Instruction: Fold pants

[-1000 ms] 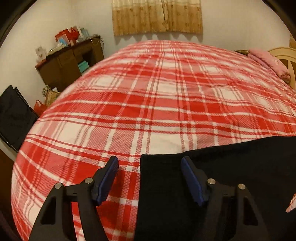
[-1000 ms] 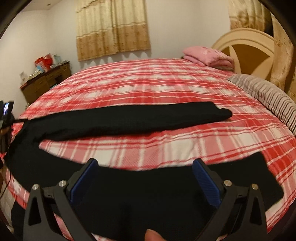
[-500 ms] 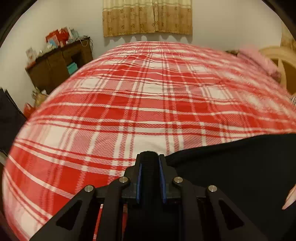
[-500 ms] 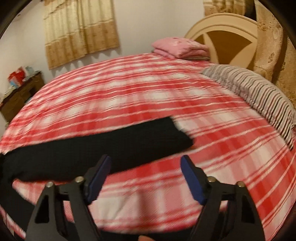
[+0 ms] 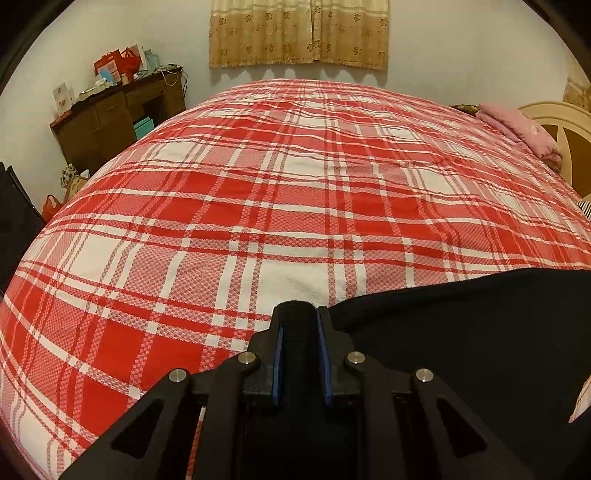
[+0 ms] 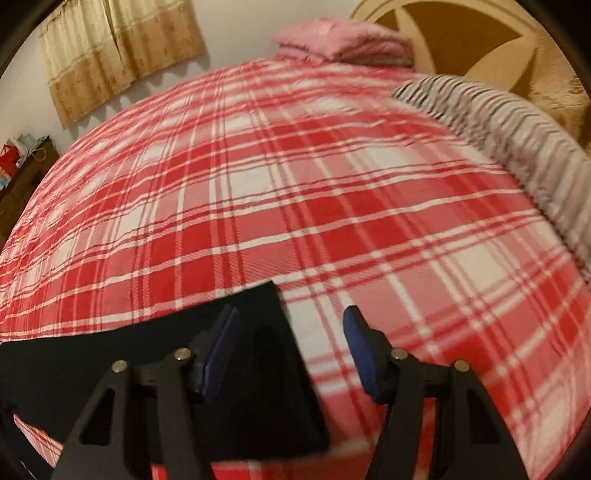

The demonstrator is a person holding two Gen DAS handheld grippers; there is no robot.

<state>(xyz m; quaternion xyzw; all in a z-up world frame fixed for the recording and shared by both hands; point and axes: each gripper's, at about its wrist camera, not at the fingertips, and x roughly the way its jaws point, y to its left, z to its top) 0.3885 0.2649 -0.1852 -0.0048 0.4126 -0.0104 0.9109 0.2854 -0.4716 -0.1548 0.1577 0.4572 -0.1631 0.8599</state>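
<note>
Lying flat on bedspread (image 5: pixel 258 206) | black pants (image 5: pixel 461 332) | left tool (image 5: pixel 298 325) pinching edge

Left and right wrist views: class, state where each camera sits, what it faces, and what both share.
Left wrist: sits behind the left gripper, shut on the pants; faces across the bed toward the curtain.
Right wrist: sits behind the right gripper, jaws closing over the pants' end, not gripping; faces the headboard.
Shared: bed, pants, curtain, pink bedding.
</note>
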